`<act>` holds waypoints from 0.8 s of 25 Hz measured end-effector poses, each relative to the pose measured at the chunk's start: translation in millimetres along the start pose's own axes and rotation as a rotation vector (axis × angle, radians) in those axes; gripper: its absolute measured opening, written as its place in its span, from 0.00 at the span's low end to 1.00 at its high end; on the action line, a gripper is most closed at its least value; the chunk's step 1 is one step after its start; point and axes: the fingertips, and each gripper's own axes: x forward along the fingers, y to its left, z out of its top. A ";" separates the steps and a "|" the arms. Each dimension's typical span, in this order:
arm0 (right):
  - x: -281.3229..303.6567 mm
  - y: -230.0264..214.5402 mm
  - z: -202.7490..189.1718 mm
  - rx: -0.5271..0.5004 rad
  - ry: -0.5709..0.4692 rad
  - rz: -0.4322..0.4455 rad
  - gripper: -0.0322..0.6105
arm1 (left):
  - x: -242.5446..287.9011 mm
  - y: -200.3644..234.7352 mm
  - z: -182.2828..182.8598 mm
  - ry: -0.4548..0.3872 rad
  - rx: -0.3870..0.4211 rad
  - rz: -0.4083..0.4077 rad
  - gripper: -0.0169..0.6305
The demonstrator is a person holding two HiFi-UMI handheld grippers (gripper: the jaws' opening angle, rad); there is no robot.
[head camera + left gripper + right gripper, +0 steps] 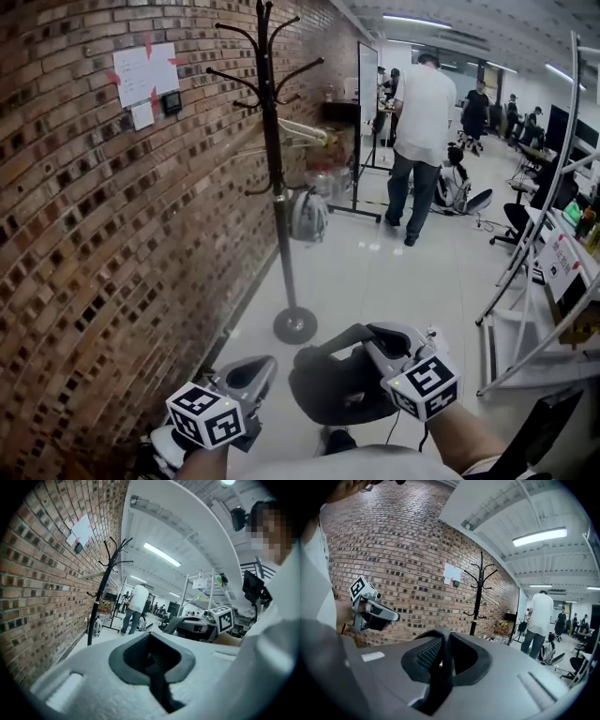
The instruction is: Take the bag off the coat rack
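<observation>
A brick wall (84,234) fills the left side, with paper sheets (145,75) taped high on it. Low in the head view, near the person's body, the left gripper (255,372) points ahead along the wall. In its own view its jaws are together, with only a dark slit between the ribbed pads and nothing caught in them.

Further along the wall stands the black coat rack (277,187), upright on its round foot on the pale floor (375,281), well ahead of both grippers. A pale grey rounded thing (307,216) sits just right of the pole, low down; I cannot tell whether it hangs on the rack.

The black bag (333,394) is off the rack. It hangs over the floor between the two grippers, closer to the right one and a little below it. Its strap (328,345) arches up from the bag and runs into the right gripper (375,342). In the right gripper view a dark band stands between the jaws, which are clamped on it. That gripper carries the bag by the strap, just left of its marker cube (424,386).

Farther right and deeper in the room, a person in a white shirt (422,122) stands on the floor, facing away.
</observation>
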 end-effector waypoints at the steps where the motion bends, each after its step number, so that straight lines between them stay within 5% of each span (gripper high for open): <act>1: -5.7 9.5 -2.3 0.003 0.002 0.001 0.10 | -8.2 -6.0 -4.4 0.004 0.003 -0.002 0.03; 20: -47.7 81.7 -5.8 0.014 0.000 0.024 0.10 | -68.3 -44.8 -18.7 -0.025 0.018 -0.022 0.03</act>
